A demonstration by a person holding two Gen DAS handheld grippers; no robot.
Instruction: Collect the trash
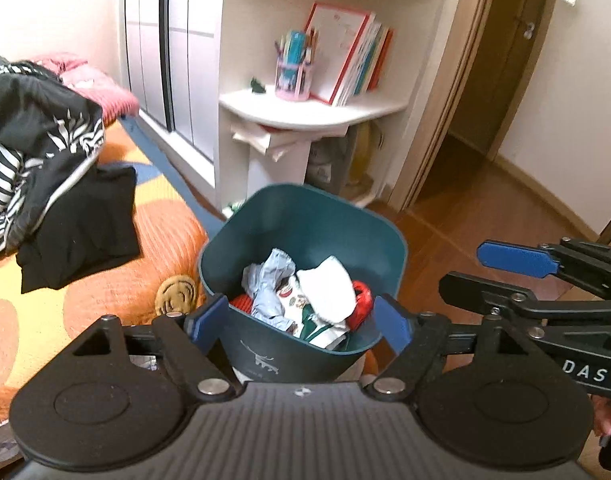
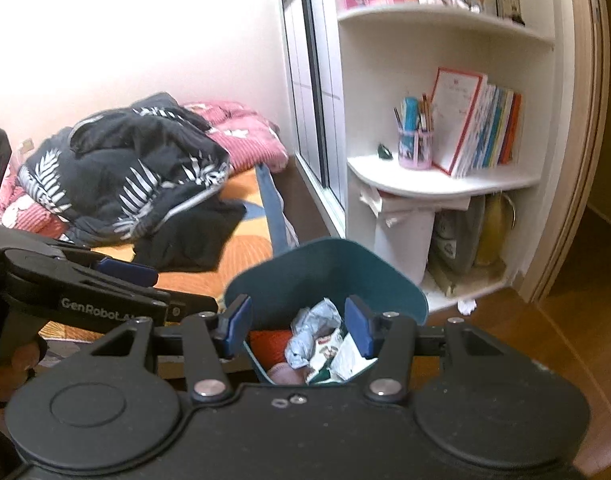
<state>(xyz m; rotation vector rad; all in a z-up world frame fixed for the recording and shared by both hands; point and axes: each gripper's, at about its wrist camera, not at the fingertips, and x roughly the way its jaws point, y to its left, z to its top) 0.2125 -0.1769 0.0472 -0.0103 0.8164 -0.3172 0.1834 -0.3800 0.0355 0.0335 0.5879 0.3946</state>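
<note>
The left gripper [image 1: 297,322] hangs above the near rim of the bin [image 1: 305,216], its blue pads spread wide with nothing between them but the view down onto the bin. The right gripper [image 2: 299,326] is over the bin [image 2: 325,264] too, jaws also well apart and holding nothing. In the left wrist view the right gripper [image 1: 501,268] comes in from the right of the bin, level with its rim; in the right wrist view the left gripper [image 2: 145,284] sits just left of the bin.

The bin is teal, open-topped, and stands on the wood floor [image 1: 465,232] beside the bed [image 1: 105,280]. Inside it lies the trash [image 1: 305,300]: crumpled pale blue paper, white tissue, a printed wrapper and something red. It fills the bottom and stays below the rim.

Left of the bin, the bed carries an orange patterned cover, with black clothes [image 1: 81,232] and a leaf-print garment heaped further back. Beyond the bin stands a white shelf [image 1: 317,114]. On it are a pink pencil cup [image 1: 291,76] and, just right of the cup, a row of books [image 1: 357,56]. A small white scrap [image 2: 465,306] lies on the floor right of the bin, at the foot of the shelf. Right of the shelf, past the bin, a doorway [image 1: 485,92] opens.
</note>
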